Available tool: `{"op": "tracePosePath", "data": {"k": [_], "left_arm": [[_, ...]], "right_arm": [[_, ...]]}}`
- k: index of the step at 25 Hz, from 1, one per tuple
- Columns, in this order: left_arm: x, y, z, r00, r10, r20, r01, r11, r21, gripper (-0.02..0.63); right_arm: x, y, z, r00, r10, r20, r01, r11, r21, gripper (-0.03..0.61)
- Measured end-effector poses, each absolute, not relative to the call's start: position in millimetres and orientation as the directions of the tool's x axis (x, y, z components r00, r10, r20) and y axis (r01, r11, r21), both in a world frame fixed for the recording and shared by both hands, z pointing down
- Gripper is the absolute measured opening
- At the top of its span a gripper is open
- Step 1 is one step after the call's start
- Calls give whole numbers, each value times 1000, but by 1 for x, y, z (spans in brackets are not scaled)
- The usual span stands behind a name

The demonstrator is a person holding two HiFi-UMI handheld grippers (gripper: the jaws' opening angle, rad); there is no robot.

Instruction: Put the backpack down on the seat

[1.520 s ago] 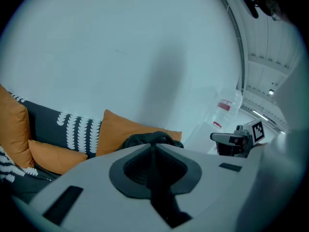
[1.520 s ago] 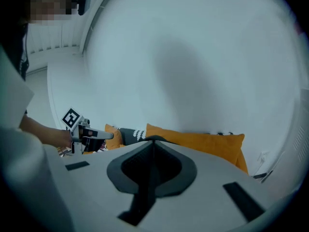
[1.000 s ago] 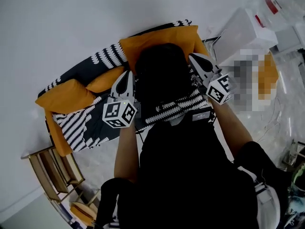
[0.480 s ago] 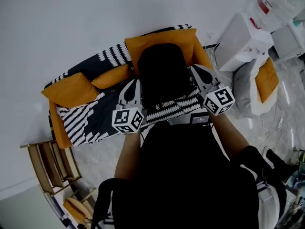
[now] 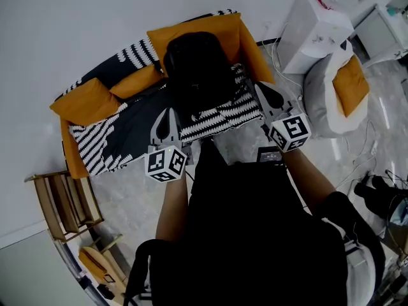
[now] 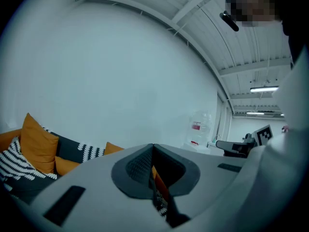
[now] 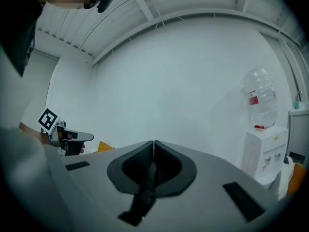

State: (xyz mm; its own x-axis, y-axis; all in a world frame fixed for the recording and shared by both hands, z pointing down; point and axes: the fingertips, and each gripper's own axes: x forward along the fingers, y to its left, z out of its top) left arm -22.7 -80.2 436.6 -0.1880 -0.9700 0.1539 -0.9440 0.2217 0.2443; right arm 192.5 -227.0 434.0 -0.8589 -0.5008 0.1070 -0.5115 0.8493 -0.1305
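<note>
Plainly the left gripper (image 6: 153, 146) and right gripper (image 7: 153, 143) are both pressed shut, each pinching a dark strap (image 7: 142, 197); the backpack (image 5: 194, 69) sits on the striped sofa (image 5: 108, 146) against an orange cushion (image 5: 231, 34); white wall (image 5: 95, 18) behind; water dispenser (image 5: 312, 34) to the right.

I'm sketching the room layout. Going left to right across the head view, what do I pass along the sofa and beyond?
orange cushion at the sofa's left end → backpack on the seat → white water dispenser
</note>
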Motion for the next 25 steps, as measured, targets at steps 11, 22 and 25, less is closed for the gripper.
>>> {"op": "tracePosePath", "data": {"k": [11,22,25], "left_arm": [[67,-31,436,-128,-969,212,-966,170,194,17],[84,15,445,-87,-961,264,-972,141,190,17],[86,33,443,-74,-964,255,-984,113,140,17]], "right_arm": [[261,-168,432,-884,-463,60,-466,866,-183,32],[269,-119,439,-889,-456,48,-455,866,-208,32],[266,-99,438,-888,-457,56,-459,868,-192,32]]}}
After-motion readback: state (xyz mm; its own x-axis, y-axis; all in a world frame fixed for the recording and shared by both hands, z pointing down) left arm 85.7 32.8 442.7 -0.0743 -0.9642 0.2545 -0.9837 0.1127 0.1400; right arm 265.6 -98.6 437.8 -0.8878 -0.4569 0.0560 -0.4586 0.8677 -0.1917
